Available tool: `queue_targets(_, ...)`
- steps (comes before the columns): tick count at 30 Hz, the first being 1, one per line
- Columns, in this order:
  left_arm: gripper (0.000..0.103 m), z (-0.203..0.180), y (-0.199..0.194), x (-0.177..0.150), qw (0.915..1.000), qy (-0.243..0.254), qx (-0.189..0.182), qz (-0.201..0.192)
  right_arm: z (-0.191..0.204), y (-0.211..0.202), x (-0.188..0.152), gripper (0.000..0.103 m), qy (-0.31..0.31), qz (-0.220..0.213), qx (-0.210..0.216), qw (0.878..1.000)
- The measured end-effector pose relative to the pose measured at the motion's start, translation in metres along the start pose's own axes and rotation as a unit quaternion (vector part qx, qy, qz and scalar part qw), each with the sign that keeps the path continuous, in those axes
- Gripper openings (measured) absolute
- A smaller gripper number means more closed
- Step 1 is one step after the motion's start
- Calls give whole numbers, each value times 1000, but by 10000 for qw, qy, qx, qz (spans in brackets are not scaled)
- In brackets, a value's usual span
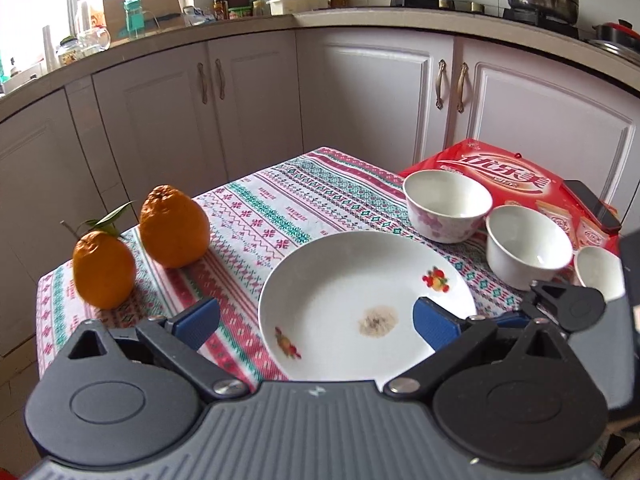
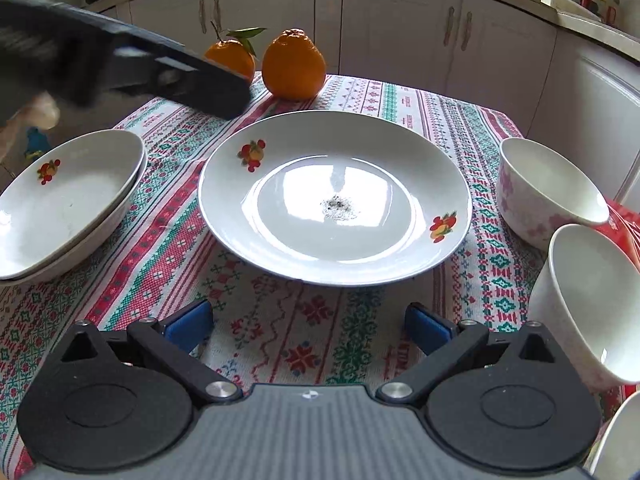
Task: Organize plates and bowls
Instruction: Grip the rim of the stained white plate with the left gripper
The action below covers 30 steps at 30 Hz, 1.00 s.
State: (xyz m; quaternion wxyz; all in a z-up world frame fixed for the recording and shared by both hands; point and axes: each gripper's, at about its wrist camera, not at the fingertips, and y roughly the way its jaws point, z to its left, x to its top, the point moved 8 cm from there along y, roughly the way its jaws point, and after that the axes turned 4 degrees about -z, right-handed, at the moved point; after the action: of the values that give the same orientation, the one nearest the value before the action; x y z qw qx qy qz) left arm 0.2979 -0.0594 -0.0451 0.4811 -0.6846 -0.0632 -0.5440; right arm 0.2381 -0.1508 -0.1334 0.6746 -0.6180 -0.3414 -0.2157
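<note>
Blue-padded fingers of the right gripper (image 2: 308, 326) stand wide apart over bare cloth at 6 o'clock in the right wrist view, holding nothing. Just beyond them, at the centre, lies a big plate (image 2: 335, 200) with fruit prints and a small grey smudge in its well, alone on the patterned tabletop (image 2: 168, 236). At 9 o'clock two matching plates (image 2: 72, 204) already sit nested, which I take as the start of a pile. At 3 o'clock three bowls stand in a row, each apart: a pink-flowered bowl (image 2: 548, 196), a plain white bowl (image 2: 588, 304), and a third bowl (image 2: 624, 440) cut by the frame at 5 o'clock. None is stacked. The left gripper (image 1: 316, 322) also has its fingers spread wide, empty, hovering over the near rim of the big plate, one pad above the cloth and the other above the plate. Two oranges (image 2: 294, 66) rest at 12 o'clock. So the job looks barely begun: one plate left to join the pile, and all the bowls to nest.
</note>
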Motion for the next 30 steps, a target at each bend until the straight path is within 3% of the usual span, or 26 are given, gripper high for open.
queue_targets(10, 99, 3, 78, 5, 9964, 116, -340, 774, -11, 7, 7, 103, 10, -66, -41, 10000)
queue_targets(13, 90, 5, 92, 3, 9942, 77, -441, 975, -13, 8, 8, 103, -76, -131, -60, 9999)
queue_targets(16, 84, 6, 101, 1, 9921, 72, -526, 1141, -15, 9, 9, 102, -117, -152, -42, 9998)
queue_targets(30, 71, 11, 124, 0, 9808, 202, -926, 1705, -17, 15, 17, 96, -181, -226, 177, 9994)
